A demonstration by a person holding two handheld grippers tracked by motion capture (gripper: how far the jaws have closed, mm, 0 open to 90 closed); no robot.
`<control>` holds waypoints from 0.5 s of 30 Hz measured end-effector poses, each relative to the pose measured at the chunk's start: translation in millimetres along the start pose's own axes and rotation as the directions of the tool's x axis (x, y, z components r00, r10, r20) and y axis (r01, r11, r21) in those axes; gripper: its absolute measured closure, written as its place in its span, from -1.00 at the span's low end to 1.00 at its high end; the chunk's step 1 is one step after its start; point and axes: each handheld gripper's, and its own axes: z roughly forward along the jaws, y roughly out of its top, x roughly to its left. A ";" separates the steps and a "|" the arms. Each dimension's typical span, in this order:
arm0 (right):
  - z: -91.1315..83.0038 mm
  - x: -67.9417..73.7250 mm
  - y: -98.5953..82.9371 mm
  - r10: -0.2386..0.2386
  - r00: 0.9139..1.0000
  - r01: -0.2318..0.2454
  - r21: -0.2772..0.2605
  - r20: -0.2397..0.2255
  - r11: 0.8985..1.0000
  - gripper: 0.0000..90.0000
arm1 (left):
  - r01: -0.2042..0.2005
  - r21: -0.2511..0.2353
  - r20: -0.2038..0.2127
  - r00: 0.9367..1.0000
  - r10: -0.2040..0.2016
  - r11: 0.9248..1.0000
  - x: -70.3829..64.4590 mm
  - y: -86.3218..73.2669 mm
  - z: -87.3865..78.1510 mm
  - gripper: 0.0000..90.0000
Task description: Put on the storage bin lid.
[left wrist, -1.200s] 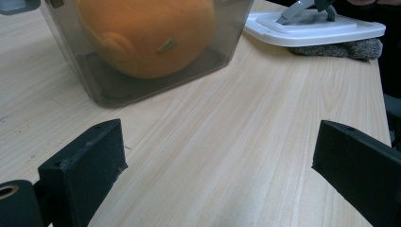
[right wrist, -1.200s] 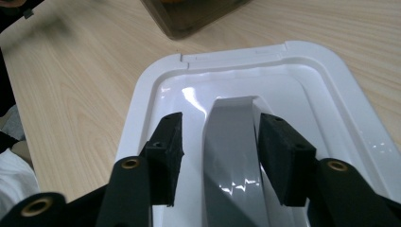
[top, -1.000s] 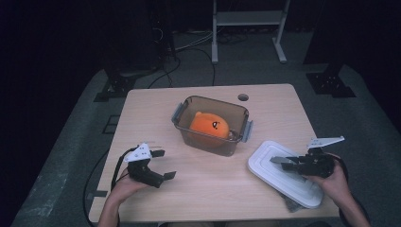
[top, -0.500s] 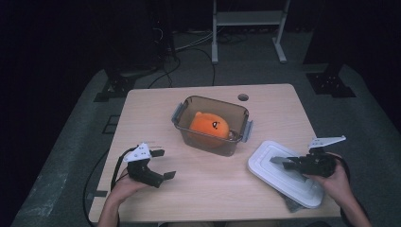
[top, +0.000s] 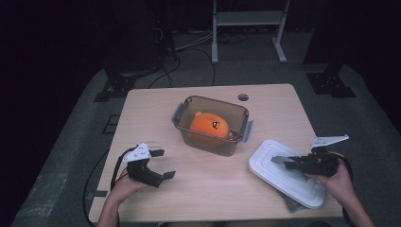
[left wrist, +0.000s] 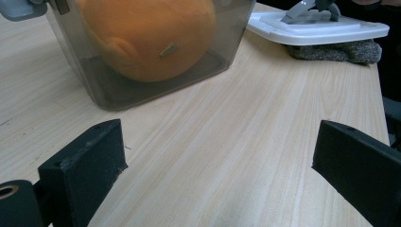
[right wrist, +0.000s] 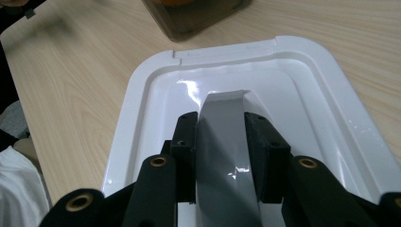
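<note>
**Lid handle clamped at the table's near right**

Nearest the person, the left gripper is hovering over bare table with its jaws spread wide, holding nothing. At the near right corner, the right gripper is pinching the grey handle of the white lid, which is lying flat on a grey cloth. Farther back, mid-table, the smoky clear tub is sitting open, grey latches at both ends, holding an orange plush toy

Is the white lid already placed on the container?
No, the white lid lies on the table beside the open container.
</note>
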 end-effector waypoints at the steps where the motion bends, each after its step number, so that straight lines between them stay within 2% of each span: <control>1: -0.8 0.5 0.6 -0.001 1.000 0.001 -0.003 -0.001 1.000 0.46 | 0.001 -0.001 0.000 1.000 -0.001 1.000 0.0 0.0 0.0 -0.94; 15: -19.2 9.6 14.4 -0.025 1.000 0.024 -0.031 -0.013 0.999 0.46 | 0.001 0.003 0.003 1.000 -0.001 1.000 0.3 -0.6 0.6 -0.94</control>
